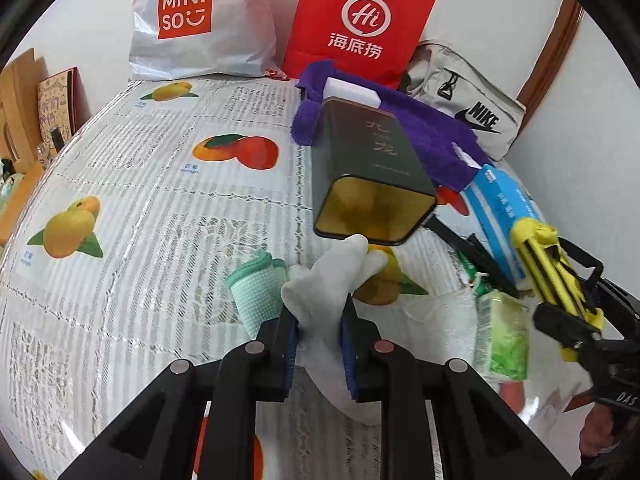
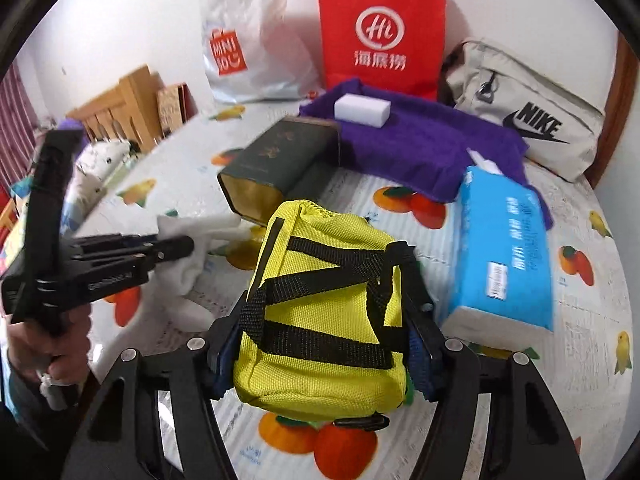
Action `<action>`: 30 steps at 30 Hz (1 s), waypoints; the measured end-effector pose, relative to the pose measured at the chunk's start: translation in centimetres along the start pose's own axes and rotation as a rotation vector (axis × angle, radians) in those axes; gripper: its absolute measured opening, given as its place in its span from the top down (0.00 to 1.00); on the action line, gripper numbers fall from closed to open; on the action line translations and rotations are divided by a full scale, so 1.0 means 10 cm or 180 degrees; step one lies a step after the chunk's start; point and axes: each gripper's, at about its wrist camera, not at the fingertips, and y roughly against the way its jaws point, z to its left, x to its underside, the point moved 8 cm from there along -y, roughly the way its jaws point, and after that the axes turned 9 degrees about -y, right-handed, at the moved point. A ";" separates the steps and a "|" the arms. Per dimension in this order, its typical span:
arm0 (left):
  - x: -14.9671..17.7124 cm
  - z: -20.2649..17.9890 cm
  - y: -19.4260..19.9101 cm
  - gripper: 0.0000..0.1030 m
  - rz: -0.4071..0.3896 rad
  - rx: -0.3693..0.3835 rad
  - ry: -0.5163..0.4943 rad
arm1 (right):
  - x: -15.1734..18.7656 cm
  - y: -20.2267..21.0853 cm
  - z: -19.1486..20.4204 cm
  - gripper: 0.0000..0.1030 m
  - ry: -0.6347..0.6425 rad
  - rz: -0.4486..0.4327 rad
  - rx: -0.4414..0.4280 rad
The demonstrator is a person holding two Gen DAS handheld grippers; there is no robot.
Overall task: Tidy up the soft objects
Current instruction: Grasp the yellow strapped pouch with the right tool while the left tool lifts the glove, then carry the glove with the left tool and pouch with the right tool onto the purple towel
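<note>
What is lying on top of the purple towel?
A white sponge block rests on the purple towel. The blue tissue pack covers its near corner; anything beneath stays hidden.

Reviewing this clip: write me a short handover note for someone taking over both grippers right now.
Left gripper: shut on the white glove, fingertips of the glove near the mouth of the dark tin lying on its side.
Right gripper: jaws around the yellow pouch, pads against its sides.
On the table: mint cloth, blue tissue pack, purple towel with a white sponge on it.
Done: both items gripped.
Left: glove and pouch still need placing; cloth untouched.
</note>
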 end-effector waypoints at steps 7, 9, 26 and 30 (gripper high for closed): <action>0.03 -0.12 0.15 0.83 -0.0074 0.0005 0.0028 | 0.14 0.34 -0.33 0.35 -0.0041 -0.0146 0.0092; 0.03 -0.16 0.18 0.84 -0.0081 0.0031 0.0018 | 0.25 0.40 -0.47 0.35 -0.0108 -0.0140 0.0099; -0.13 -0.39 0.50 0.87 -0.0210 0.0054 0.0034 | 0.67 0.31 -1.19 0.35 -0.0509 0.0060 0.0229; -0.26 -0.40 0.57 0.87 -0.0236 0.0020 0.0047 | 0.57 0.34 -1.16 0.35 -0.0513 0.0028 0.0099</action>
